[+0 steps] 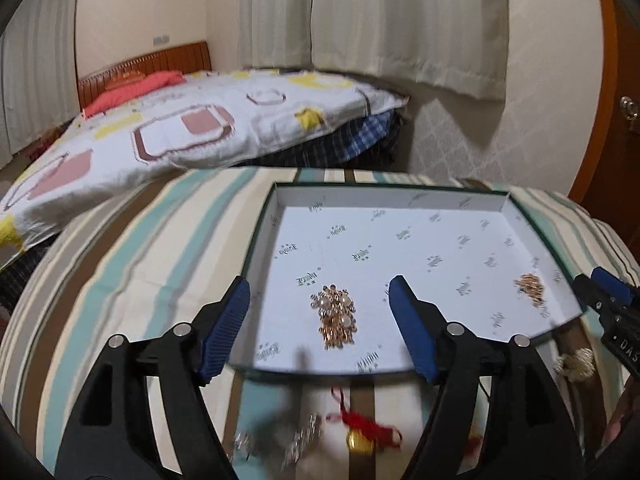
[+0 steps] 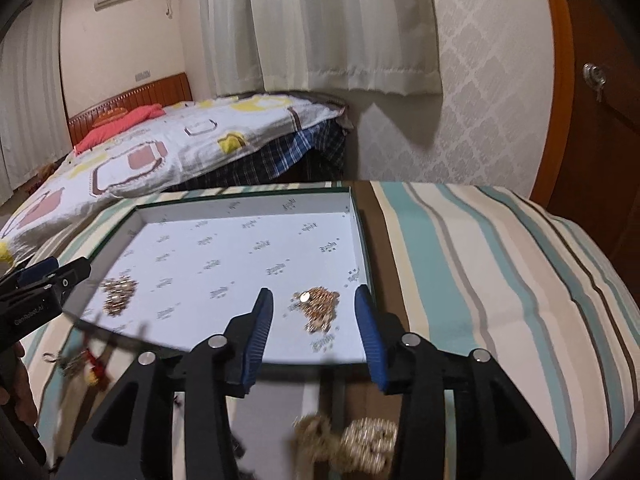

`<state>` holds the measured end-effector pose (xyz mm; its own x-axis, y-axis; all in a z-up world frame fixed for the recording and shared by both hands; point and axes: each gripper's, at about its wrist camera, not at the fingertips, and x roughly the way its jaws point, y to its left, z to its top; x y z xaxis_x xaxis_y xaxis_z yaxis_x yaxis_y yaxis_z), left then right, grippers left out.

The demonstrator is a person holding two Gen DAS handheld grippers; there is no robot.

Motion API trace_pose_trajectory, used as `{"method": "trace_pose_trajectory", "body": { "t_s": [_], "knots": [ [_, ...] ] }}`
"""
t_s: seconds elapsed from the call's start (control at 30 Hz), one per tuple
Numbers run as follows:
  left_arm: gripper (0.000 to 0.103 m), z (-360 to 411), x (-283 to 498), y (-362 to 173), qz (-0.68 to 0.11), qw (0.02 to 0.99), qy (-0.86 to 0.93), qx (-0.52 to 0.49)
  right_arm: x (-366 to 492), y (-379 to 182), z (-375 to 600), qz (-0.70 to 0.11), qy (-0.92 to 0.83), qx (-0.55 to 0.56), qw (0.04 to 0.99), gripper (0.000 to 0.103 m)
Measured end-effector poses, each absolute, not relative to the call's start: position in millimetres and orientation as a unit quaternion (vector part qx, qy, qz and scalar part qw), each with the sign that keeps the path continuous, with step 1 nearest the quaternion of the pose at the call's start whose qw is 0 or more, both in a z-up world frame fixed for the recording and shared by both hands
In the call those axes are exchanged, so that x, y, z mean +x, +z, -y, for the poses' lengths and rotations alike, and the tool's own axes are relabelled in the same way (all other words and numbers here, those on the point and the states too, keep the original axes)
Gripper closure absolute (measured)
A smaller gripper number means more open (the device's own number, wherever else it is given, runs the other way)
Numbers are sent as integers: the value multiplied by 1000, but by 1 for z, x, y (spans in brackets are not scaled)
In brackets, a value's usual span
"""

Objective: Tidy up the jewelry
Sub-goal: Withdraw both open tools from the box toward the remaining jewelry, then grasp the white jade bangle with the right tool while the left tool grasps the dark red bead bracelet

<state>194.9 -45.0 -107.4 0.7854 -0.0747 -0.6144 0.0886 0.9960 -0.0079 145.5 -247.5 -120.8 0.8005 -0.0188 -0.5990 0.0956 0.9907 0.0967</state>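
Blurred at the near edge of the left wrist view, a red cord charm (image 1: 362,432) and some silvery pieces (image 1: 298,446) are lying on the striped cloth (image 1: 132,264) of the worktop, just short of the box. Left gripper (image 1: 320,292) is hovering with jaws wide and holding nothing, framing a pearl and gold cluster (image 1: 336,316) that is resting on the printed white floor of the shallow box (image 1: 276,204). A second gold chain pile (image 1: 530,286) is sitting near the box's right wall. Right gripper (image 2: 314,300) is likewise hanging with jaws wide and empty, straddling that gold chain pile (image 2: 318,306). Closest to the right wrist lens, a gold mesh piece (image 2: 370,446) is lying on the cloth outside the box, blurred. A bed (image 1: 192,128) is showing beyond the worktop.
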Motion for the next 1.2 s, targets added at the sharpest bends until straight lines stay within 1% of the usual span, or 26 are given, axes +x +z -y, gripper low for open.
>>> {"method": "trace_pose_trajectory", "body": {
  "t_s": [0.1,0.17,0.3,0.47,0.67,0.83,0.93,1.2],
  "knots": [
    [27,40,171,-98,-313,949,-44,0,126,-117,238,-307,-27,55,950,56],
    [27,38,156,-95,-307,951,-42,-1,107,-115,230,-300,-26,45,953,55],
    [26,35,126,-93,-294,955,-36,11,78,-113,216,-284,-24,31,958,48],
    [23,28,92,-98,-286,958,-30,12,46,-119,203,-273,-21,22,962,42],
    [23,21,60,-112,-298,954,-23,19,24,-134,186,-281,-10,21,960,37],
    [23,17,45,-117,-302,953,-18,20,12,-141,173,-284,6,25,959,27],
    [22,14,42,-119,-306,952,-14,21,11,-145,163,-288,16,21,957,23],
    [22,9,42,-124,-316,949,-6,16,19,-164,150,-329,24,9,944,20]
  ]
}}
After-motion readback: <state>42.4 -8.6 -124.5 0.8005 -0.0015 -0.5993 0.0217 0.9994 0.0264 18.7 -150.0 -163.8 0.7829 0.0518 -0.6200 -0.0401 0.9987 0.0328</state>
